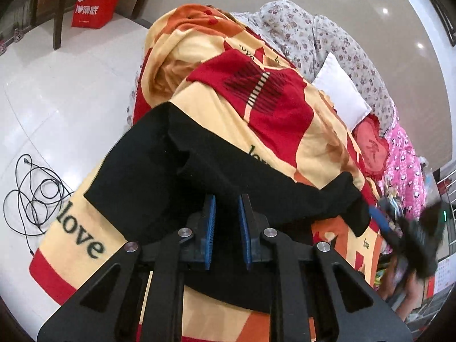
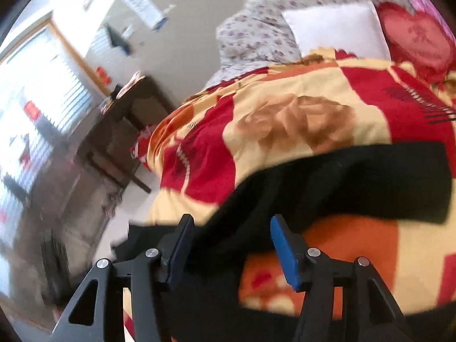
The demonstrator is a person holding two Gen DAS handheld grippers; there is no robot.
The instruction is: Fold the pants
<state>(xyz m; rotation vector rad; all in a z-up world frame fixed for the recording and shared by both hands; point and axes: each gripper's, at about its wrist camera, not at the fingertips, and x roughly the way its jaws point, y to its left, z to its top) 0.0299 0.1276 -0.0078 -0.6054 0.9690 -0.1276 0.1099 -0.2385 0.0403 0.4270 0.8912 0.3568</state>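
Note:
Black pants (image 1: 176, 154) lie on a red, yellow and orange "love" blanket (image 1: 285, 119) on the bed. My left gripper (image 1: 226, 199) is over the pants, its blue pads a small gap apart with dark cloth between and under them; a grip is not clear. My right gripper (image 2: 230, 222) is open, its blue pads wide apart over the pants (image 2: 342, 182). It also shows blurred in the left wrist view (image 1: 379, 216) at the pants' right end.
A white pillow (image 1: 342, 97), a floral quilt (image 1: 313, 34), a red heart cushion (image 1: 370, 148) and pink cloth (image 1: 404, 171) lie at the bed's far end. A red bag (image 1: 94, 5) and a black cable (image 1: 34, 193) are on the white floor. A dark table (image 2: 122, 131) stands beside the bed.

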